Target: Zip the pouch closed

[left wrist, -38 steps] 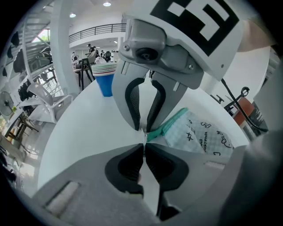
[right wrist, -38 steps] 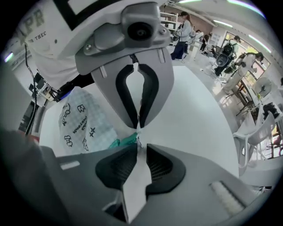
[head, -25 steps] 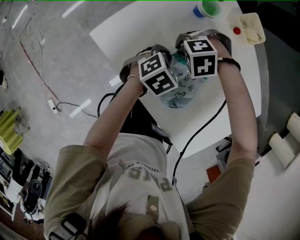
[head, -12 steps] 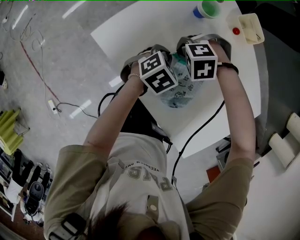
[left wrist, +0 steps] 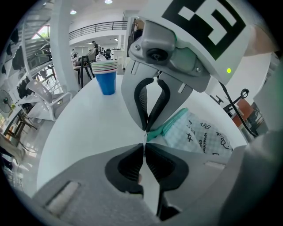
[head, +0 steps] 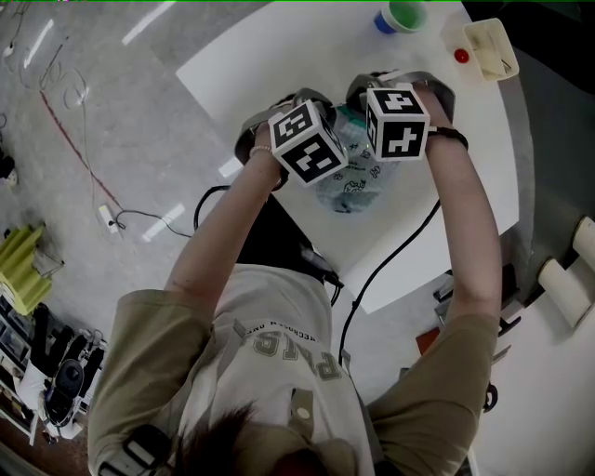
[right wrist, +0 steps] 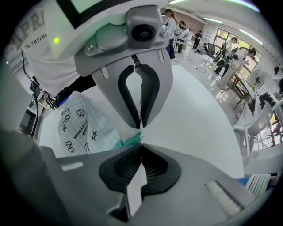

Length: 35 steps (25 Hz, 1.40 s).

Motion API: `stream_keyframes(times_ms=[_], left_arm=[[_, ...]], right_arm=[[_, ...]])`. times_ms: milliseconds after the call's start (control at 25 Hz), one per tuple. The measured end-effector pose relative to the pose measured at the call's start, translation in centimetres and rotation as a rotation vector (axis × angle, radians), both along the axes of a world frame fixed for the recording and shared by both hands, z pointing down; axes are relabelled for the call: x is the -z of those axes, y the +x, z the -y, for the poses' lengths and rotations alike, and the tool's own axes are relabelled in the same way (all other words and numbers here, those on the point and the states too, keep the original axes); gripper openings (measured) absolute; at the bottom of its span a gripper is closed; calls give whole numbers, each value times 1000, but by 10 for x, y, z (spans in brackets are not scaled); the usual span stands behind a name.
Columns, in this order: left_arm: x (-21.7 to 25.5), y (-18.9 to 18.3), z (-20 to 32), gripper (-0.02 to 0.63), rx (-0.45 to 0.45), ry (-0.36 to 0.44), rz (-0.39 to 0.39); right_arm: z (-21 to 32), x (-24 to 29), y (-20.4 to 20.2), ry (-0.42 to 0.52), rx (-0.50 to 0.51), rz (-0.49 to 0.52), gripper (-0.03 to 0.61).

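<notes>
white table [head: 279,56], both forearms stretched out side by side w/ left gripper [left wrist: 144,145] & right gripper [right wrist: 141,145] tipped steeply down, tips facing, each w/ jaws pinched tight on the teal zip end of the checked pouch [head: 358,186] lying under them. shirt print shows "apri" in part; pouch lettering too small to read. far edge: stacked cups [head: 398,17], blue outside, green at the top.

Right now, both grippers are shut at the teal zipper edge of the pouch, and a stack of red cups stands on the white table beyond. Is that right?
No. The stack of cups is blue, not red; the left gripper view shows it. The rest stands: the left gripper and the right gripper are shut at the teal zipper edge of the pouch, on the white table.
</notes>
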State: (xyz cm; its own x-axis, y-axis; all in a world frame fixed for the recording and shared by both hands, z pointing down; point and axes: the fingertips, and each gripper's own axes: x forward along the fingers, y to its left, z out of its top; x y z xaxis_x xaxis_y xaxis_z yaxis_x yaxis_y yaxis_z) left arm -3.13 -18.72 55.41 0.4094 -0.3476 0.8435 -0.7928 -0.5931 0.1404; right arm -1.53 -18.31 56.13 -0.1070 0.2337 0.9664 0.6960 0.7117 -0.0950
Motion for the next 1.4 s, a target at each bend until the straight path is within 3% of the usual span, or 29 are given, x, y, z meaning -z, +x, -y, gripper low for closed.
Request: stream_keyframes(times_ms=[1400], left_arm=[[-3,1,4,32,2,-6,17]], right_arm=[[0,-3,30,-2,-71,10,2]])
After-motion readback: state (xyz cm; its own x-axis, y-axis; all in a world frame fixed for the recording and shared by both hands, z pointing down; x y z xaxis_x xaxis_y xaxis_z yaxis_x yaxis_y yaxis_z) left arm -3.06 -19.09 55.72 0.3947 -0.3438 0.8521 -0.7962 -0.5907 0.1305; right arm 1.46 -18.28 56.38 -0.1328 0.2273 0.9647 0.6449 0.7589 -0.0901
